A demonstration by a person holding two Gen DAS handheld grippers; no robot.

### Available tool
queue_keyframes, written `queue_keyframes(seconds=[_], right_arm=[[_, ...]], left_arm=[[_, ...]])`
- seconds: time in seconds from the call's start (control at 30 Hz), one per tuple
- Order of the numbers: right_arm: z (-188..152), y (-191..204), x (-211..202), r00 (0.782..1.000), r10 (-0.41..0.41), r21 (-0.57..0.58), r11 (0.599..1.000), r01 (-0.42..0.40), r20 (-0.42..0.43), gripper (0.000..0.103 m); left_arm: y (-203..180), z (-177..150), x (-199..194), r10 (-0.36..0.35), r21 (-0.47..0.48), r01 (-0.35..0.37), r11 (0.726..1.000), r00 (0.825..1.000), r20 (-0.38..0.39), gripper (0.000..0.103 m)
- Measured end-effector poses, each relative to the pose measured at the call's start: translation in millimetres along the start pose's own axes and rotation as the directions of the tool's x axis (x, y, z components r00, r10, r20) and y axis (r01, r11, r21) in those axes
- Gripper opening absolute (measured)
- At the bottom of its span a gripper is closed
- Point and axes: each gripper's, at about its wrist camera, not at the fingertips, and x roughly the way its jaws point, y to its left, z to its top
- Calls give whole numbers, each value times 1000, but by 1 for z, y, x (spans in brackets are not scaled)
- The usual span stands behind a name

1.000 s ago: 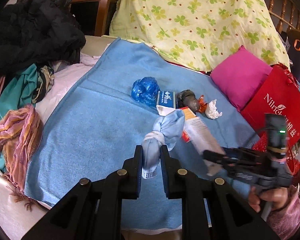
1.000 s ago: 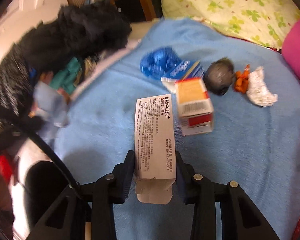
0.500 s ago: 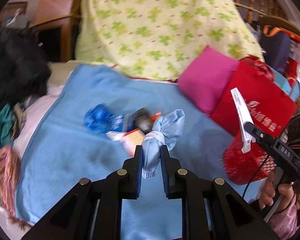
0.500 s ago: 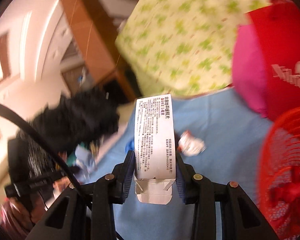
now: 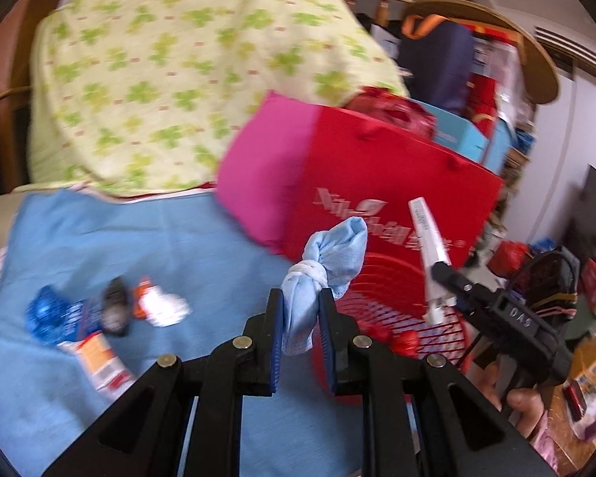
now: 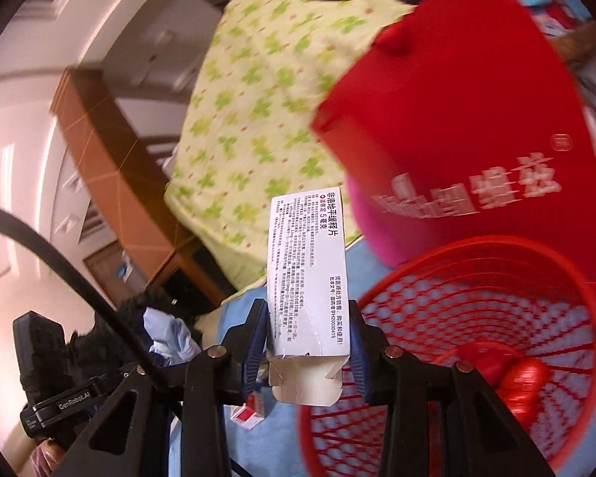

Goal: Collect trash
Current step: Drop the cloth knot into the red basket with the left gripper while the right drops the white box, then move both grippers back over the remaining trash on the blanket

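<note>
My left gripper is shut on a knotted light-blue cloth bundle, held above the blue blanket at the rim of a red mesh basket. My right gripper is shut on a white medicine carton with an open flap, held upright just left of the basket, which holds something red. The right gripper with the carton also shows in the left wrist view. More trash lies on the blanket: a blue bag, a dark lump, white crumpled paper, an orange-and-white box.
A red paper gift bag and a pink cushion stand behind the basket. A green clover-print quilt is piled at the back. Clutter and a wooden chair fill the right side.
Both grippers have swung right from the trash pile toward the red basket, each keeping its item. The carton now stands beside the basket's rim.
</note>
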Motion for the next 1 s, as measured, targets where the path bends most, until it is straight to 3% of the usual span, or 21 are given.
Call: queue_keyframes(seconds=[0.3, 0.37, 0.43, 0.53, 0.8, 0.9, 1.0], right_arm=[[17, -51, -34, 997, -47, 139, 990, 38, 65, 44], [18, -56, -36, 995, -70, 164, 985, 57, 70, 50], [19, -58, -38, 993, -86, 178, 982, 71, 76, 59], [19, -59, -41, 991, -98, 178, 981, 81, 88, 66], [15, -27, -29, 993, -59, 60, 997, 53, 99, 66], [10, -1, -20, 995, -15, -34, 999, 19, 103, 66], [-1, 26, -12, 994, 42, -131, 991, -29, 99, 66]], left_arm=[[-58, 5, 58, -115, 34, 118, 992, 990, -78, 20], [-67, 2, 71, -109, 53, 115, 992, 989, -103, 33], [-72, -3, 77, -82, 68, 90, 994, 991, -110, 56], [-66, -10, 79, -59, 64, 67, 996, 991, -121, 61], [0, -28, 42, 51, -37, -55, 998, 993, -105, 62], [39, -41, 21, 136, -93, -146, 985, 985, -107, 62], [84, -55, -6, 235, -153, -250, 956, 966, -107, 63]])
